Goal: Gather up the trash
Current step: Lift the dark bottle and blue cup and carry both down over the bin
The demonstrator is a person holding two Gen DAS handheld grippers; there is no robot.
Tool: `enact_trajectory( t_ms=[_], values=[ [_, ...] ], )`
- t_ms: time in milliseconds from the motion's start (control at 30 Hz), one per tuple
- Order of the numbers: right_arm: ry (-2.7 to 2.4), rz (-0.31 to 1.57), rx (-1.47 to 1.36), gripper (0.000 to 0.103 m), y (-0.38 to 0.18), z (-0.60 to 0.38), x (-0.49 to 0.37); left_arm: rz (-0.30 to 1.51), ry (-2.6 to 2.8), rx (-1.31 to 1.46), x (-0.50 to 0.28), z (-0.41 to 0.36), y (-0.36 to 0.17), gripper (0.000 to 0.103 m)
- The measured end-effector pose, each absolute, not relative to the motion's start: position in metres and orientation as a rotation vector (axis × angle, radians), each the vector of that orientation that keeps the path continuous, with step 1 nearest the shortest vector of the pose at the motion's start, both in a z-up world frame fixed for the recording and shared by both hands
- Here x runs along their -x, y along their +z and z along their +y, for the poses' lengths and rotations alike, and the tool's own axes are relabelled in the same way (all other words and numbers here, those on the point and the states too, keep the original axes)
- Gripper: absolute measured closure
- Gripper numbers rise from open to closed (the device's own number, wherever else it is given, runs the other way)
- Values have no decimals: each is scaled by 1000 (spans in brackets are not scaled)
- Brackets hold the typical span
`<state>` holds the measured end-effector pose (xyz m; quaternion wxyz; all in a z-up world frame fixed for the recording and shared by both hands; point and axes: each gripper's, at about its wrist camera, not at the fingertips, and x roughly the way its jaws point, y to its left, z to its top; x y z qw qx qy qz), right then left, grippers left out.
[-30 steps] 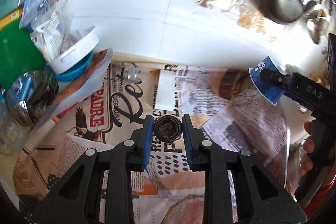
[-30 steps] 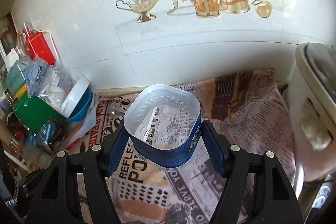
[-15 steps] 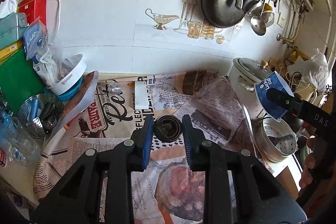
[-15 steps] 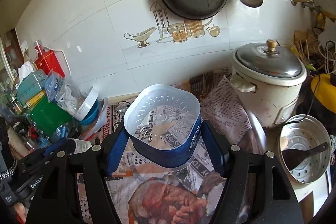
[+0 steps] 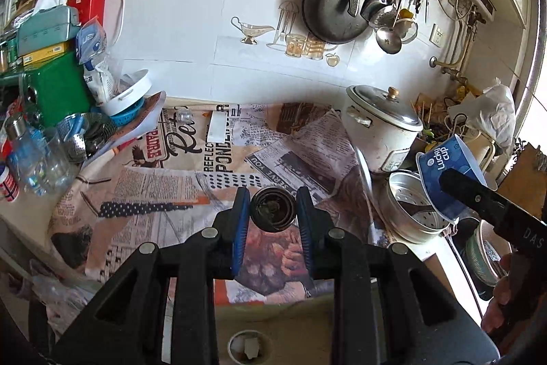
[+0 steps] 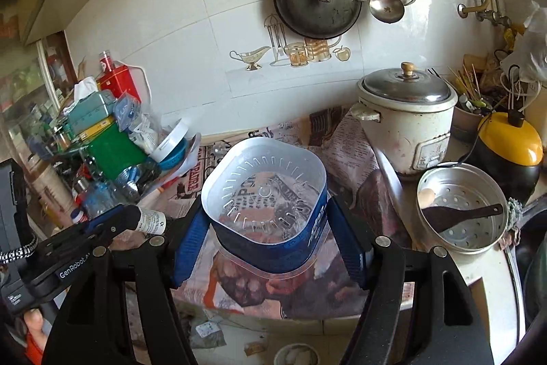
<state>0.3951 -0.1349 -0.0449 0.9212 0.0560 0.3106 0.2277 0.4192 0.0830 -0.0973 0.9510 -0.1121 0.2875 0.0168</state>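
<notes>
Basically, a newspaper-covered counter (image 5: 164, 194) is taking up most of both views, with a rice cooker (image 6: 407, 118) standing at its right end and a perforated steamer insert (image 6: 461, 204) just in front of it, a dark spatula lying inside. Clutter is piling up at the counter's left end: a green box (image 5: 54, 88), bags, a white lid.

Both tools are hanging out past the counter's front edge, above the floor. The right gripper (image 6: 270, 228) is squeezing a blue Lucky cup (image 6: 266, 204) between its blue pads, mouth facing the camera, clear base showing the newspaper through it. The left gripper (image 5: 272, 211) is clamping a small dark bottle (image 5: 272, 209) end-on; the right wrist view is showing its white-labelled body sticking out sideways.

Judging by the task, both pieces are being carried off toward a bin. A round white container (image 5: 248, 344) with scraps inside is sitting on the floor below, probably the target, though it is too small to tell for sure.

Risks from here: the cup is thin and flexible, so the squeeze could be buckling it and letting it pop out. The bottle is round and held across a short section, so any tilt could be rolling it loose. The container is looking narrow, so a release from this height could miss, and both grippers crowding it could be bumping each other.
</notes>
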Motion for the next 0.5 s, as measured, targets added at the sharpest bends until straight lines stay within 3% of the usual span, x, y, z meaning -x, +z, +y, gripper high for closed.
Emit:
enact_trajectory(
  t_ms=[500],
  values=[
    [527, 722, -56, 36, -54, -182, -280, 654, 70, 246, -291, 10, -111, 76]
  ],
)
